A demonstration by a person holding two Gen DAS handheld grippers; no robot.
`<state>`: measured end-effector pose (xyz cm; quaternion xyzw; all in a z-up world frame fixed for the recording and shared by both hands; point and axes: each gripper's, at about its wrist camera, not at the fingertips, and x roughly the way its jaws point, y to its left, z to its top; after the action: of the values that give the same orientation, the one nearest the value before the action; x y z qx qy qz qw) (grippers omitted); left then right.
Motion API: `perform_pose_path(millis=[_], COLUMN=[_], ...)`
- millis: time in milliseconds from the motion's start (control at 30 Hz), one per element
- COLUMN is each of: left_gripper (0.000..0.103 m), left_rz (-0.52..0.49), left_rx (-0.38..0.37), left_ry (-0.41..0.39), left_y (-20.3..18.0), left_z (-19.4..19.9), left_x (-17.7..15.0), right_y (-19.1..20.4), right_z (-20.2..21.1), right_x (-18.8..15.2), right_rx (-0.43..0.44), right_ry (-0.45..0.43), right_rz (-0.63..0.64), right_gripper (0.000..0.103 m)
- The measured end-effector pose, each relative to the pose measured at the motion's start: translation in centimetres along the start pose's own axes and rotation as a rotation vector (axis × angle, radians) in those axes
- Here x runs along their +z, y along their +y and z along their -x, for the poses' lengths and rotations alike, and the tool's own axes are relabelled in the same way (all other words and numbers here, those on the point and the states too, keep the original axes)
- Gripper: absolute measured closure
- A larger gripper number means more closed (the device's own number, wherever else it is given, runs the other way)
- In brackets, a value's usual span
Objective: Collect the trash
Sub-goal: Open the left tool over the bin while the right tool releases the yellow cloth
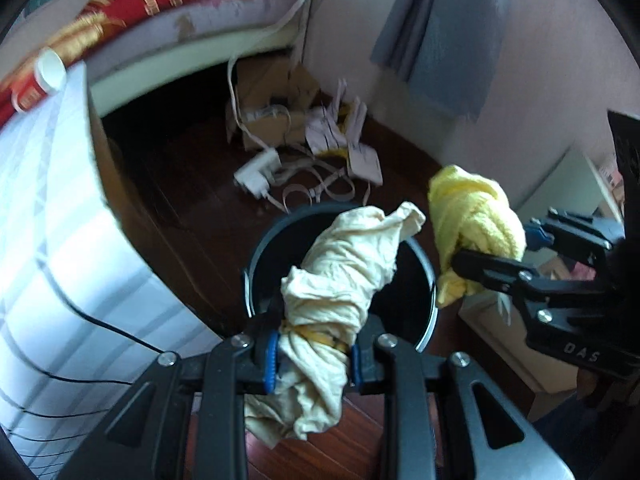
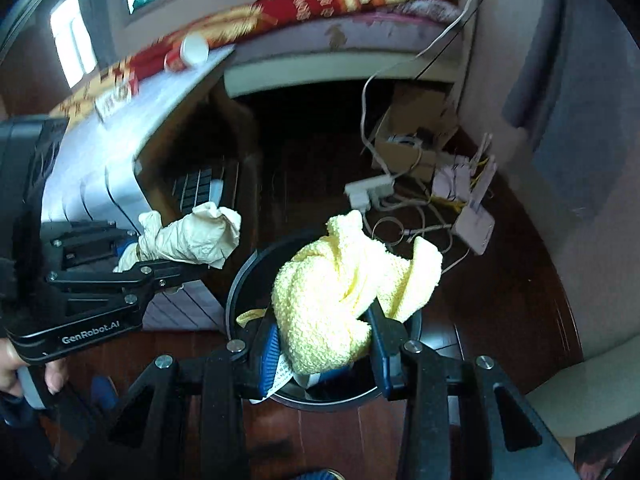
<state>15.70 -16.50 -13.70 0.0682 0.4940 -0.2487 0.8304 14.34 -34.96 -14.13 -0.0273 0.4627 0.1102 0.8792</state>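
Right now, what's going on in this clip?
A person is collecting trash with handheld tongs in each hand. The left tongs are clamped on a crumpled cream cloth, held over the black bin. The right tongs grip a yellow towel, also above the bin. Neither is dropped yet. Cables and a power strip lie on the floor behind.

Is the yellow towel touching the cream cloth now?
Apart. The left wrist view shows dark floor between the yellow towel and the cream cloth; the right wrist view shows a wide gap too.
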Motion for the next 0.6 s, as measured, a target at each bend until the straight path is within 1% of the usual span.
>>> perform_pose_path(millis=[133,200,233,267,300,333,367,400,433,500,533,600], left_gripper=[0.075,0.075,0.073,0.07,0.061,0.042,0.033,0.023,0.023,0.021,0.017,0.011], left_rz=[-0.004,0.013,0.021,0.026,0.031,0.041,0.054,0.068,0.075,0.078,0.078,0.073], left_rx=[-0.014,-0.025,-0.046,-0.067,-0.074,-0.06,-0.024,0.011,0.045,0.073,0.087,0.112], left_ry=[0.099,0.112,0.129,0.148,0.158,0.163,0.165,0.163,0.165,0.159,0.153,0.139], left_y=[0.4,0.8,0.9,1.0,1.0,1.2,1.5,1.9,2.2,2.7,2.7,2.7], left_z=[-3.2,-4.0,-4.6,-5.2,-5.6,-6.0,-6.2,-6.2,-6.2,-6.0,-6.0,-5.9], left_x=[-0.8,-1.0,-1.1,-1.3,-1.3,-1.5,-1.7,-1.8,-2.0,-2.4,-2.6,-2.9], right_y=[0.3,0.6,0.7,0.8,0.9,0.7,0.2,-0.2,-0.8,-1.9,-2.4,-3.3], right_z=[-3.7,-5.2,-6.0,-6.7,-7.5,-8.4,-9.2,-9.6,-9.8,-9.8,-9.6,-9.2], right_x=[-1.0,-1.5,-1.8,-2.0,-2.1,-2.5,-2.9,-3.2,-3.3,-3.4,-3.3,-3.1], right_rx=[0.006,0.012,0.016,0.021,0.016,-0.024,-0.074,-0.083,-0.096,-0.127,-0.148,-0.145], right_ry=[0.074,0.105,0.128,0.15,0.171,0.189,0.219,0.235,0.249,0.257,0.253,0.238], right_rz=[0.069,0.1,0.12,0.136,0.158,0.175,0.177,0.167,0.15,0.13,0.115,0.063], right_gripper=[0.063,0.063,0.061,0.054,0.044,0.008,0.0,0.0,0.0,0.0,0.0,0.0])
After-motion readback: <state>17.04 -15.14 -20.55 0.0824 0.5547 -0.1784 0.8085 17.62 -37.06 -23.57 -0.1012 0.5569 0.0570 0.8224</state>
